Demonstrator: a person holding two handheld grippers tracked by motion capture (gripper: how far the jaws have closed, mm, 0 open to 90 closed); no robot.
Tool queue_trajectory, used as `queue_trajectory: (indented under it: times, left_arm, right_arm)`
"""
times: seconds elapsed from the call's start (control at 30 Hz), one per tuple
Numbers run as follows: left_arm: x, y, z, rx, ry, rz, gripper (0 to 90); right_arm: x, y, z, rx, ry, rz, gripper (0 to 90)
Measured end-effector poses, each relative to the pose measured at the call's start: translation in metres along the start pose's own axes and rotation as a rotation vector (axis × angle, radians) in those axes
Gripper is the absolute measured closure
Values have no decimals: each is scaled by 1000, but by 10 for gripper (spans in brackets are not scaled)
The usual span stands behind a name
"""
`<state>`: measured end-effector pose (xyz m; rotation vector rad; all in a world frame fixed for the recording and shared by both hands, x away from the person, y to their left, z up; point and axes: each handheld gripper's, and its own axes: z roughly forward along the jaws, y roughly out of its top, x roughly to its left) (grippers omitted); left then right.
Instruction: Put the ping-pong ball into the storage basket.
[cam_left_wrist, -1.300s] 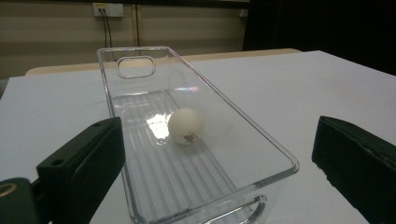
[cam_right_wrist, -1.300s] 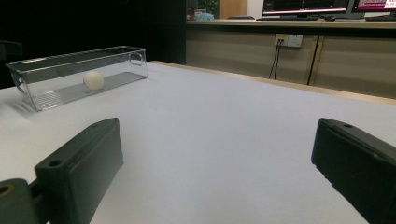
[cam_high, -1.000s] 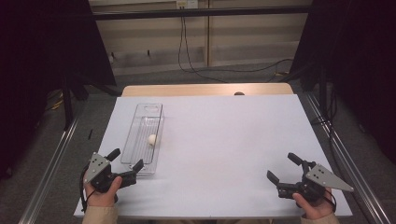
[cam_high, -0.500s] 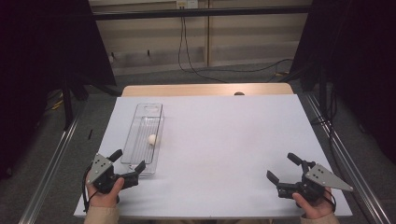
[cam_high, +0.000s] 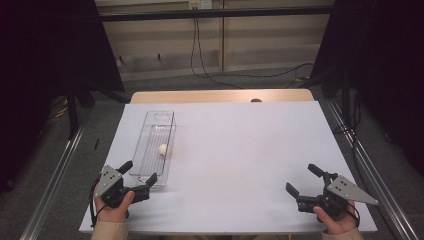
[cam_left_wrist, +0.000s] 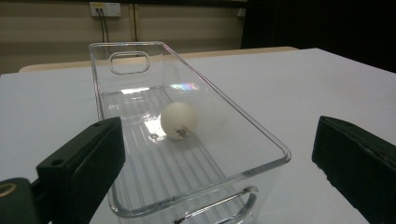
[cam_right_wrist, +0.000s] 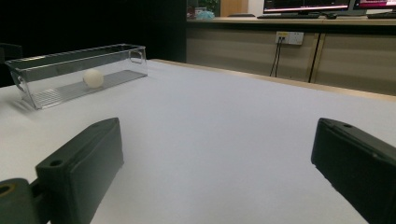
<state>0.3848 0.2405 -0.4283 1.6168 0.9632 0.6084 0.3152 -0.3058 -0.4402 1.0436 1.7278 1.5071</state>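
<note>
A white table (cam_high: 240, 150) fills the room's middle; a clear bin (cam_high: 156, 145) runs lengthwise away from the left gripper (cam_high: 141, 176), jaws spread at its near end; a white ball (cam_high: 163, 149) rests inside midway; the right gripper (cam_high: 304, 181), released, sits well apart.

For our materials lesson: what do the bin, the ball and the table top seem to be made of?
Bin: probably clear, glossy plastic; the ribbed floor shows through its walls, which catch highlights. Ball: looks like matte white plastic, smooth, with a small printed mark, like a ping-pong ball. Table top: a matte white surface, material unclear; a wood-coloured edge shows at its far side.
</note>
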Motion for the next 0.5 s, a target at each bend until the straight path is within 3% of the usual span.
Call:
queue_trajectory:
  times: [0.5]
  left_arm:
    - [-1, -1, 0, 3, 4, 7, 29]
  right_arm:
    - [0, 0, 2, -3, 4, 8, 17]
